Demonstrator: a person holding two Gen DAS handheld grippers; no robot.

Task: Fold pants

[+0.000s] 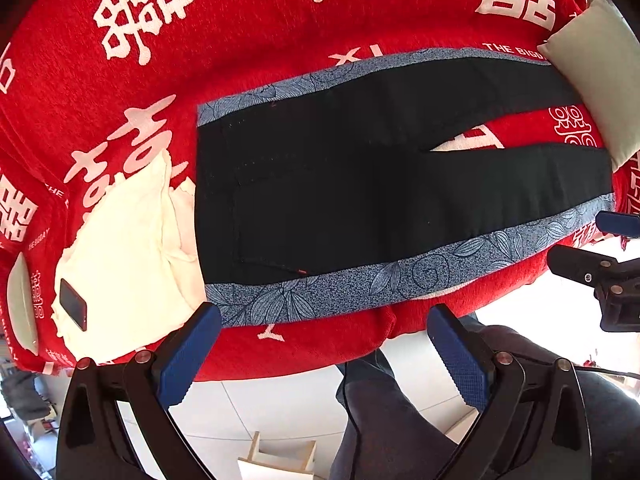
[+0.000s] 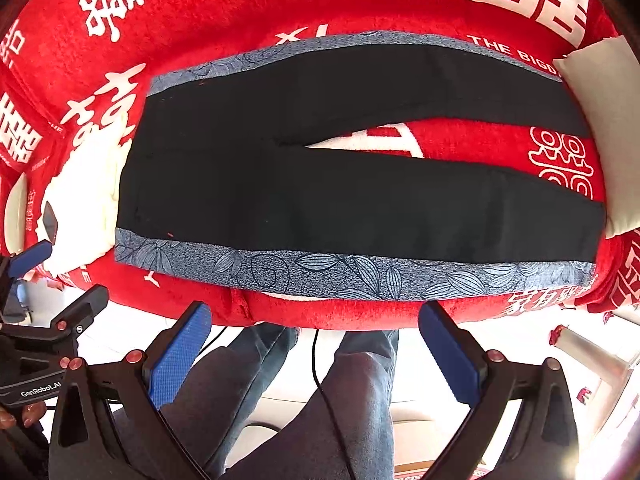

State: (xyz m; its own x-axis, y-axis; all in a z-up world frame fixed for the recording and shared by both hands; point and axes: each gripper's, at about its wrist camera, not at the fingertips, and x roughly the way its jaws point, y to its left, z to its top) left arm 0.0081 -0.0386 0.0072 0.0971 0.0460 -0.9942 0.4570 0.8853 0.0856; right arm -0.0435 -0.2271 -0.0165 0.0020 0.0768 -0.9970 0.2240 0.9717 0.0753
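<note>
Black pants [image 1: 360, 184] with blue-grey floral side stripes lie flat on a red bed cover [image 1: 240, 40], waist to the left, legs spread in a narrow V to the right. They also show in the right wrist view [image 2: 320, 184]. My left gripper [image 1: 324, 320] is open and empty, hovering just off the near bed edge by the waist end of the near stripe [image 1: 400, 280]. My right gripper [image 2: 316, 316] is open and empty, off the near edge by the middle of the near stripe [image 2: 360, 276].
A cream garment [image 1: 128, 264] with a dark phone [image 1: 73, 304] on it lies left of the waist. A pale pillow [image 1: 604, 80] sits at the leg ends. The person's jeans-clad legs [image 2: 340, 392] and white floor [image 1: 280, 400] are below the bed edge.
</note>
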